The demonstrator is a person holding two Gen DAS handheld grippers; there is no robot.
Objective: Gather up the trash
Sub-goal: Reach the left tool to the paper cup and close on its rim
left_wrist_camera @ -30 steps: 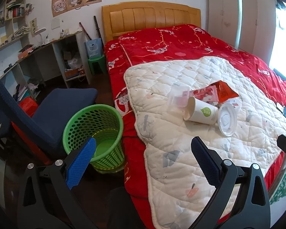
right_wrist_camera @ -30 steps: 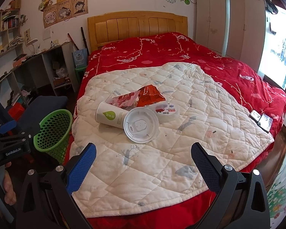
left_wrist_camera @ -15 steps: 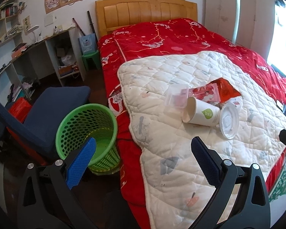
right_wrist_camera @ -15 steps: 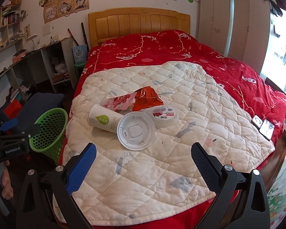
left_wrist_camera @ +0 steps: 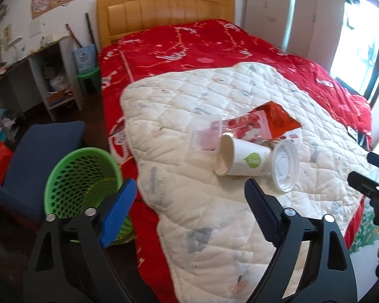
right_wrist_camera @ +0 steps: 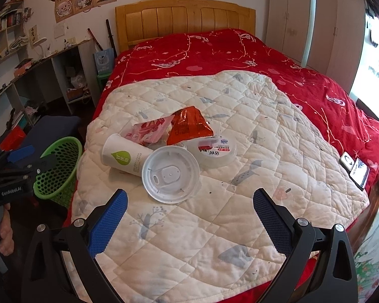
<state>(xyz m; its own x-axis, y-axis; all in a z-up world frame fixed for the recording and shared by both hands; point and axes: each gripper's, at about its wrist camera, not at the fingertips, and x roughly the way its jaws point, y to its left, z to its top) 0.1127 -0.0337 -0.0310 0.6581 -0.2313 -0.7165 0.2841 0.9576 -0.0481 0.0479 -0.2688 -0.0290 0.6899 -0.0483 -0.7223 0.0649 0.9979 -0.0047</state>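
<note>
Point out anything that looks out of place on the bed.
A tipped paper cup, its loose lid, two snack wrappers and clear plastic containers litter the white quilt. Trash belongs in the green basket beside the bed.

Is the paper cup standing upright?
No, the cup lies on its side on the quilt, open mouth toward the green basket.

Trash cluster mid-frame on quilt [right_wrist_camera: 214, 227]: cup [right_wrist_camera: 123, 157] lying on its side at left, lid [right_wrist_camera: 170, 174] touching its right end, round container [right_wrist_camera: 216, 151] right of lid, two wrappers [right_wrist_camera: 187, 126] behind them. Basket [right_wrist_camera: 59, 169] on floor, left of bed. Phones [right_wrist_camera: 355, 168] at right edge.
</note>
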